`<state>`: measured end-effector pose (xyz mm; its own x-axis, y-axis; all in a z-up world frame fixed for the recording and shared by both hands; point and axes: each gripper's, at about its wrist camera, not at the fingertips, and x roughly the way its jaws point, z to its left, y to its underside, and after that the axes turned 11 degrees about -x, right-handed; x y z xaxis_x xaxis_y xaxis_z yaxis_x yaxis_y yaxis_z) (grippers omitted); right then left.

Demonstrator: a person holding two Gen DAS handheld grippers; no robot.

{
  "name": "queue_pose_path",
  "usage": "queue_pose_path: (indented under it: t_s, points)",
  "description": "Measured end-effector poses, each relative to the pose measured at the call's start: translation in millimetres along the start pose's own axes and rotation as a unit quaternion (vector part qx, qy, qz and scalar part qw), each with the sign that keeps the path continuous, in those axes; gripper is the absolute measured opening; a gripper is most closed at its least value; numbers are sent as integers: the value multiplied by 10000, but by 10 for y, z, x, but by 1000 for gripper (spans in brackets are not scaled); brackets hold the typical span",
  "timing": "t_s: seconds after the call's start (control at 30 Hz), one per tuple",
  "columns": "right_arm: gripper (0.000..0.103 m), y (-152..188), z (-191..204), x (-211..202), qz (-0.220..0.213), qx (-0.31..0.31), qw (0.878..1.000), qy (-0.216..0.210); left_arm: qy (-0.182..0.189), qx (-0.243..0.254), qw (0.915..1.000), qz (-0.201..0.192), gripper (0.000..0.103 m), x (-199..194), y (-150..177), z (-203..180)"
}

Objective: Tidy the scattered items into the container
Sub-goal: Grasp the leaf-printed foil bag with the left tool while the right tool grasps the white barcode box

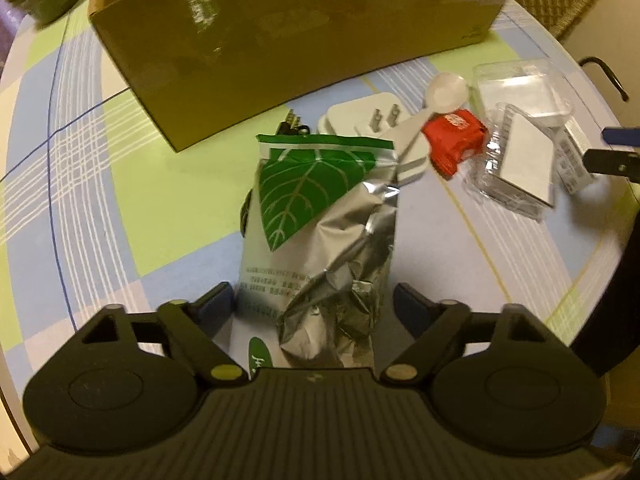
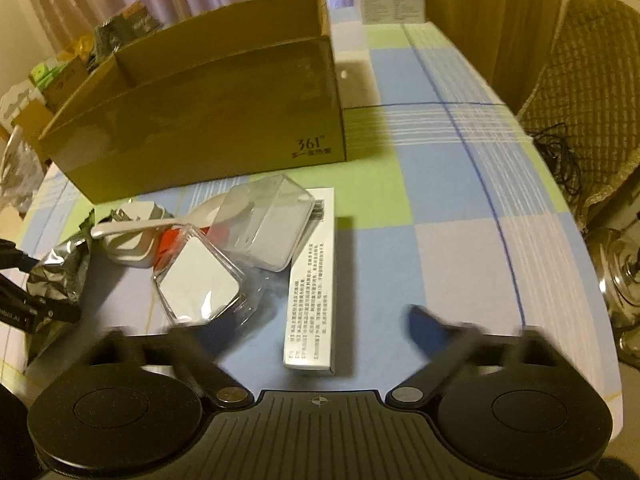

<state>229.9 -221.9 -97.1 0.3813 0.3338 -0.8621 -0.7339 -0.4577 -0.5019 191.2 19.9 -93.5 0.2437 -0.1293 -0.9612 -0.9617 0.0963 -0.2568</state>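
A silver foil bag with a green leaf lies on the checked tablecloth. My left gripper is open and straddles the bag's lower end, a finger close to each side. Behind it are a white charger plug, a white spoon, a red packet and two clear plastic cases. The open cardboard box stands at the back. My right gripper is open and blurred, its fingers either side of the near end of a slim white box.
A quilted chair stands off the table's right edge, with a shiny metal object below it. Bags and cartons pile up behind the box at the left. A printed card stands at the far end. Black jack plugs lie beside the charger.
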Motion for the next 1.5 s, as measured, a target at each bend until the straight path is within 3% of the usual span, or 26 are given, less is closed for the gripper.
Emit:
queue_pose_path:
  t_s: [0.07,0.17,0.27,0.3,0.33,0.47,0.53,0.7,0.83,1.07,1.33,1.5]
  points:
    - [77,-30,16,50,37,-74,10000,9,26,-75,10000,-3,79,-4,-5,15]
    - [59,-74,33,132,144,-136,9998,-13,28,-24,10000,4,75,-13,-2,14]
    - [56,-108,37,200,232,-147,9996,-44,91,-54,9999,19,74,-18,-8,51]
    - [44,-118,35,225,269,-155,9995,-75,119,-76,9999,38,74,-16,-15,65]
    - [39,-125,32,246,304,-148,9994,-98,147,-66,9998,68,74,-12,-24,72]
    - [36,-113,26,265,349,-77,9993,-91,129,49,9998,141,78,28,-35,65]
    - [29,-92,12,238,358,-20,9993,-62,67,143,9997,184,78,54,-36,22]
    - [29,-37,14,132,346,69,9994,-63,-129,261,9993,248,66,81,-18,-45]
    - [29,4,57,94,390,45,9992,-56,36,90,9993,373,58,30,9,-24]
    - [29,54,100,123,443,6,9990,-55,230,-41,9989,413,59,30,78,19]
    - [29,54,128,154,445,-150,9989,-25,53,175,9990,399,60,12,110,-45]
    - [29,78,109,97,372,-101,9993,10,99,-21,9991,414,58,5,100,-45]
